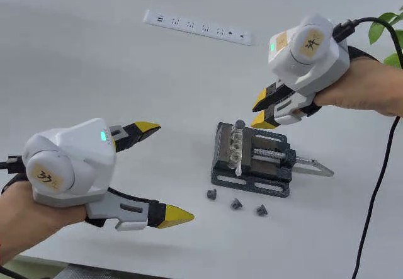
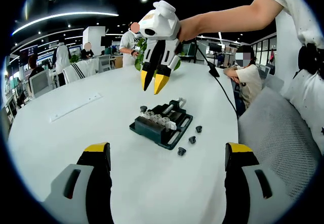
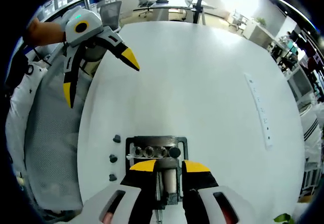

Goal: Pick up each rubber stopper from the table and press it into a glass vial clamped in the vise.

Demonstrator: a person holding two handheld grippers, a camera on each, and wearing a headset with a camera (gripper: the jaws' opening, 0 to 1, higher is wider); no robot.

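- On the white table [image 1: 94, 58], a dark vise [image 1: 252, 179] clamps a row of glass vials [image 1: 235, 148]; the far one is capped.
- Three rubber stoppers [image 1: 236, 203] lie just beside the vise.
- The right gripper [image 1: 262, 112] hovers above the vials, jaws narrowly parted, empty.
- The left gripper [image 1: 170, 170] is well apart, jaws wide, empty.

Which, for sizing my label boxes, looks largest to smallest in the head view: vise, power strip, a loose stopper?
Largest: vise
power strip, about as long but thinner and farther, so unsure
loose stopper, smallest
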